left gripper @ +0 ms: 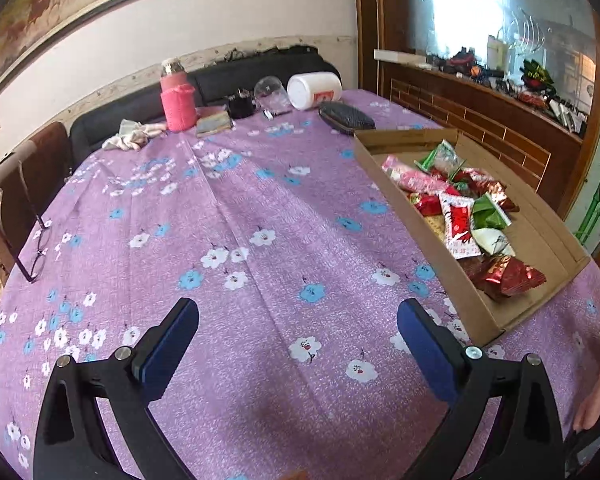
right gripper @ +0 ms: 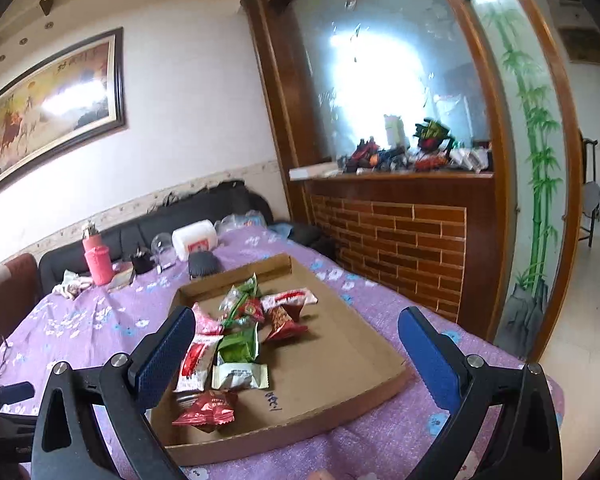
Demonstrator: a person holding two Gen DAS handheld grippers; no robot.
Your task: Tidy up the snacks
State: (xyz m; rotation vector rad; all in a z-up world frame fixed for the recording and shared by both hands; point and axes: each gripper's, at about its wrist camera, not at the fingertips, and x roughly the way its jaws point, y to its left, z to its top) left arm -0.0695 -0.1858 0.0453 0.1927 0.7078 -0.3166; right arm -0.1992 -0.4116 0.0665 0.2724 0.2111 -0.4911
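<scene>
The left tongs (left gripper: 298,338) stand wide apart, their blue pads (left gripper: 172,350) facing each other with nothing between them, and they tilt downward over the surface (left gripper: 260,200). At the right edge of the left wrist view part of a hand (left gripper: 596,396) shows, its fingers curled by the black frame. The right tongs (right gripper: 296,346) are spread just as wide, empty, and point closer to level, with blue pads (right gripper: 430,356) and black arms.

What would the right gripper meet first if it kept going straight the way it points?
Probably the snack packets in the cardboard tray: the open right gripper aims slightly downward over the tray's near edge. Depth is hard to judge.
</scene>
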